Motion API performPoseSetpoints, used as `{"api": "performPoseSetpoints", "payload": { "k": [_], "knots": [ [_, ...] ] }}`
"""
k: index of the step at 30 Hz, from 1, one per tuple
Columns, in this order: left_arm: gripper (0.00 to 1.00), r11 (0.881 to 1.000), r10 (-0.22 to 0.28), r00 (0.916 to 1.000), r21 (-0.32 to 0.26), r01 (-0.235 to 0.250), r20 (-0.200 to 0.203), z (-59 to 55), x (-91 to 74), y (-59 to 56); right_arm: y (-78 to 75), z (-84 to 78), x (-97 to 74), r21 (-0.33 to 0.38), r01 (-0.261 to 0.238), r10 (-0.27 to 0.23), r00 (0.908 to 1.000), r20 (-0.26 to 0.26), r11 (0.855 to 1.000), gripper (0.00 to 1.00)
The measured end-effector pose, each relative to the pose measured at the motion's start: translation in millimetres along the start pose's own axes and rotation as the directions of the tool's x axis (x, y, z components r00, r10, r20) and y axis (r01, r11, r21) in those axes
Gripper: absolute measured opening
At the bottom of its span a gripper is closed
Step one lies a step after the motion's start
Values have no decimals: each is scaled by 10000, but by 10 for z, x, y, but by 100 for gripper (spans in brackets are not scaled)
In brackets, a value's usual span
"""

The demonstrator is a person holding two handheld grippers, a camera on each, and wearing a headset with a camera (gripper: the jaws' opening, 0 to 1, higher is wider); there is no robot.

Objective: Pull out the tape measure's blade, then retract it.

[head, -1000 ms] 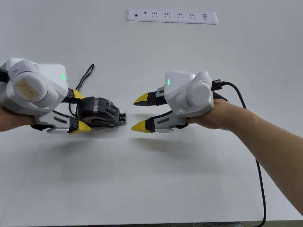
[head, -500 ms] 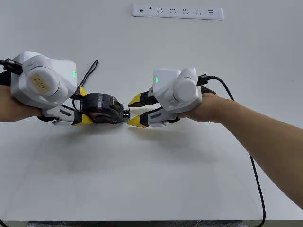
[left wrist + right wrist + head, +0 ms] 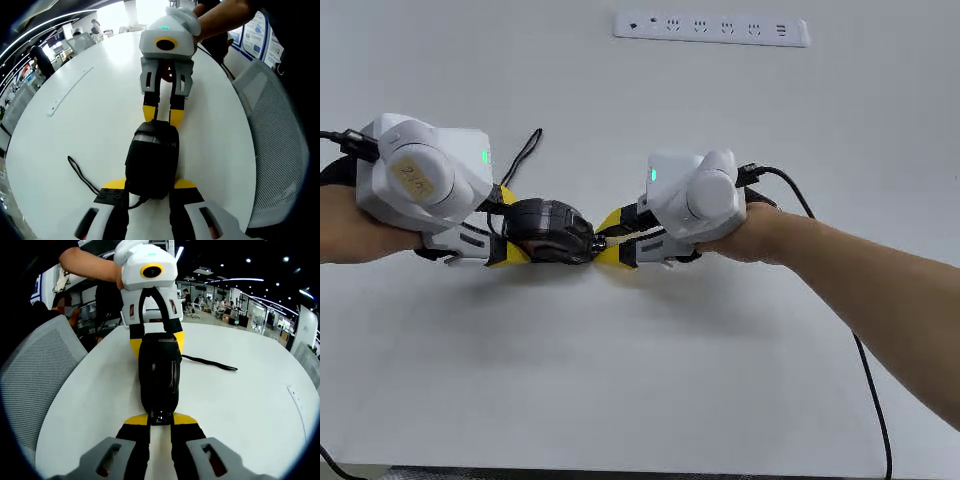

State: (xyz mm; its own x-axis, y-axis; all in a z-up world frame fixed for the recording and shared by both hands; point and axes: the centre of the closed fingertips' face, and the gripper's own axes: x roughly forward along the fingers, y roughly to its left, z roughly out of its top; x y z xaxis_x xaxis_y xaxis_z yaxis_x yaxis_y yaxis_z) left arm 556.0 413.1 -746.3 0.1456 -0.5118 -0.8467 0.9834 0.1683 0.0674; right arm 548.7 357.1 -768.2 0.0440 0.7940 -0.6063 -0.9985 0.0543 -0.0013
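While left fingers (image 3: 114,184) clamp the tape measure (image 3: 550,230), right fingers (image 3: 136,419) pinch its hook (image 3: 160,417).

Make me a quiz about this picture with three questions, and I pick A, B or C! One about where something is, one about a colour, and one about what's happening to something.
1. Where is the power strip?
A. On the table, beyond both grippers.
B. On a chair.
C. Inside a drawer.

2. What colour are the tips of the grippers' jaws?
A. Red.
B. Yellow.
C. Blue.

3. What is happening to the tape measure?
A. It lies alone on the table.
B. It hangs by its strap.
C. The left gripper holds it between its jaws.

Answers:
1 A: the head view shows it lying flat at the table's far side.
2 B: yellow tips flank the black case in both gripper views.
3 C: the left gripper's jaws grip its sides, while the right gripper has its tips at the front end.
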Motion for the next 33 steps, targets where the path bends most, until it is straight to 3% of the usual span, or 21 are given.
{"api": "performPoseSetpoints", "payload": {
  "k": [12, 33],
  "knots": [
    [27, 9994, 70, 9997, -339, -62, 235, -5, -9, 17, -5, -7, 2, -269, -30, 23, 9997, -240, 9996, 12],
    [27, 9992, -8, 9998, -388, 15, 186, -13, -7, 13, -5, -61, -87, -413, -73, 57, 9992, -407, 9991, 12]
  ]
}}
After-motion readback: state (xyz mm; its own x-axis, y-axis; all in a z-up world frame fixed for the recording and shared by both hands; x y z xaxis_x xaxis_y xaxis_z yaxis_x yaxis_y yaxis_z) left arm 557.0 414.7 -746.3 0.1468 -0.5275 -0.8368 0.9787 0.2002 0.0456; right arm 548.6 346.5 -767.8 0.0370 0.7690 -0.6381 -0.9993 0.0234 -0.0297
